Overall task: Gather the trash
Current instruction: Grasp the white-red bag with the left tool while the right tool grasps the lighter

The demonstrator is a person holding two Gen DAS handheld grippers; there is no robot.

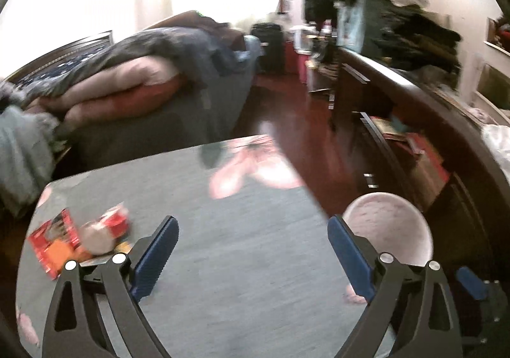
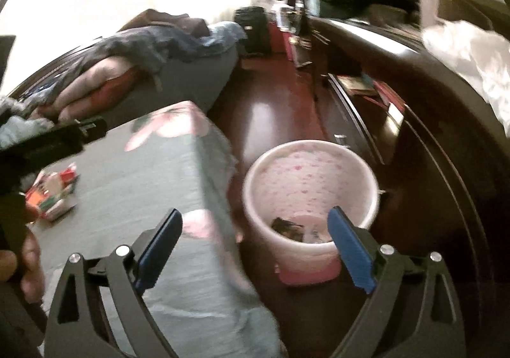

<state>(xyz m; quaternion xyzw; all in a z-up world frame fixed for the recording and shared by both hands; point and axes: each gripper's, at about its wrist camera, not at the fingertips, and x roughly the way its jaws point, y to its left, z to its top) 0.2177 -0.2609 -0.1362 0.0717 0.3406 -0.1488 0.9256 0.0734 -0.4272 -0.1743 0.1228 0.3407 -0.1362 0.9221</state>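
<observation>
Both grippers, left [image 1: 251, 230] and right [image 2: 255, 224], sit nearest the lens with jaws spread wide and nothing between them. Beneath and ahead of the left jaws lies the desk [image 1: 223, 230], draped in a grey cloth with pink flower prints. Beyond the desk stands a bed [image 1: 143, 71] heaped with bedding, and a dark dresser [image 1: 430, 122] runs along the far right. Directly ahead of the right jaws, on the red-brown floor [image 2: 274, 109] beside the desk edge, stands a pale pink bin [image 2: 310, 179] holding dark scraps at its bottom. Trash [image 1: 79, 237], red and orange wrappers with a crumpled pale piece, rests on the desk just left of the left jaws.
</observation>
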